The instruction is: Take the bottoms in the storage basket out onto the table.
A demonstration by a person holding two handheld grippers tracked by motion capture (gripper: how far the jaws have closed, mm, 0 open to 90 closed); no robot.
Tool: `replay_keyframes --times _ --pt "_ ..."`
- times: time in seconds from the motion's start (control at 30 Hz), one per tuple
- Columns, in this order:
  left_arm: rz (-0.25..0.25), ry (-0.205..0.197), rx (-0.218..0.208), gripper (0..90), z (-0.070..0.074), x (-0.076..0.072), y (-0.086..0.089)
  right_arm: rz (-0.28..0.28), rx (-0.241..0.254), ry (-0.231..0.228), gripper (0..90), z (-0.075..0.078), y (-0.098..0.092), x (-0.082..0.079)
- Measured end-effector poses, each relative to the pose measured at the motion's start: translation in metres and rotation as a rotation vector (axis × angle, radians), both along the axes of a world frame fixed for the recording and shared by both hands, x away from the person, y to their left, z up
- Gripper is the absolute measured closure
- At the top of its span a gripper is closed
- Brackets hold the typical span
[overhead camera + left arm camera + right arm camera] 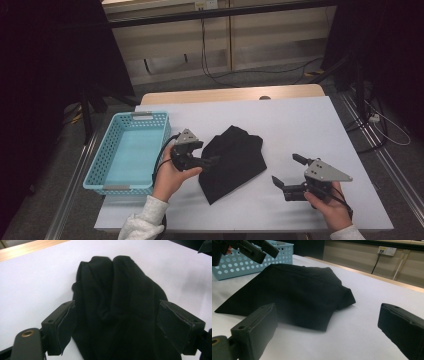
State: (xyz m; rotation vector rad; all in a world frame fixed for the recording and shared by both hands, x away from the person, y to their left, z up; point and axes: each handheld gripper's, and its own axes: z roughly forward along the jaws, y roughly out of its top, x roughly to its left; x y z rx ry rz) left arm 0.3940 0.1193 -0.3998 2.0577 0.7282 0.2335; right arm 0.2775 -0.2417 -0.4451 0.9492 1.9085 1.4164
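- A folded black cloth lies on the white table cover, near the middle and just right of the light blue basket.
- The left gripper sits at the cloth's left edge; in the left gripper view its jaws stand wide apart with the cloth between them, and the pads do not press on it.
- The right gripper is over bare cover, right of the cloth and apart from it, jaws spread and empty.

Black cloth (folded) between open jaws
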Motion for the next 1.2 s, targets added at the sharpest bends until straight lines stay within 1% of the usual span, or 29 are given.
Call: replay_keyframes --times 0.1,0.13,0.17,0.27,0.3,0.37,0.53,0.6,0.67,0.73,0.77,0.8,0.87,0.93,0.97,1.0,1.07,1.1,1.2 --pt "0.016 -0.011 0.005 17.0 -0.002 -0.003 0.006 0.004 -0.002 0.002 1.6 0.0 0.003 0.005" --pt "0.018 -0.003 -0.002 17.0 -0.003 -0.004 0.006 0.003 0.002 0.001 1.6 0.0 0.004 0.007" --pt "0.012 -0.009 0.006 16.9 -0.003 -0.005 0.007 0.003 0.001 0.002 1.6 0.001 0.004 0.009" --pt "0.01 -0.001 -0.001 16.8 -0.004 -0.008 0.008 -0.002 -0.01 0.012 1.6 0.0 0.006 0.013" --pt "0.015 0.008 -0.011 16.8 -0.006 -0.009 0.008 -0.009 -0.017 0.023 1.6 -0.001 0.007 0.017" --pt "0.015 0.008 -0.006 16.8 -0.008 -0.01 0.01 -0.017 -0.026 0.025 1.7 -0.001 0.008 0.019" --pt "0.011 0.019 -0.014 16.6 -0.012 -0.011 0.011 -0.001 -0.029 0.026 1.7 -0.001 0.012 0.022" --pt "0.01 0.023 -0.018 16.3 -0.014 -0.012 0.012 -0.005 -0.04 0.034 1.7 -0.001 0.013 0.025" --pt "0.019 0.018 -0.018 16.1 -0.015 -0.013 0.014 -0.014 -0.06 0.035 1.7 -0.001 0.012 0.029" --pt "0.026 0.024 -0.021 15.8 -0.016 -0.015 0.015 -0.032 -0.062 0.052 2.1 -0.001 0.012 0.035" --pt "0.025 0.02 -0.015 15.6 -0.016 -0.015 0.015 -0.04 -0.065 0.061 2.3 -0.001 0.011 0.037" --pt "0.025 0.021 -0.016 15.4 -0.016 -0.016 0.014 -0.047 -0.075 0.067 3.1 -0.002 0.011 0.04" --pt "0.022 0.019 -0.012 15.2 -0.018 -0.016 0.013 -0.061 -0.083 0.086 3.4 -0.003 0.009 0.043" --pt "0.026 0.027 -0.017 15.2 -0.02 -0.016 0.012 -0.071 -0.086 0.106 3.4 -0.004 0.007 0.046" --pt "0.024 0.026 -0.01 15.2 -0.021 -0.016 0.012 -0.076 -0.085 0.114 3.4 -0.005 0.006 0.047" --pt "0.024 0.031 -0.013 15.2 -0.022 -0.016 0.013 -0.078 -0.078 0.12 3.4 -0.006 0.005 0.049" --pt "0.028 0.035 -0.004 15.1 -0.021 -0.016 0.014 -0.081 -0.079 0.125 3.4 -0.007 0.005 0.051" --pt "0.026 0.027 -0.001 14.9 -0.021 -0.016 0.015 -0.084 -0.079 0.129 3.4 -0.007 0.005 0.052" --pt "0.033 0.025 -0.012 15.0 -0.019 -0.017 0.015 -0.088 -0.084 0.138 3.4 -0.009 0.006 0.055"
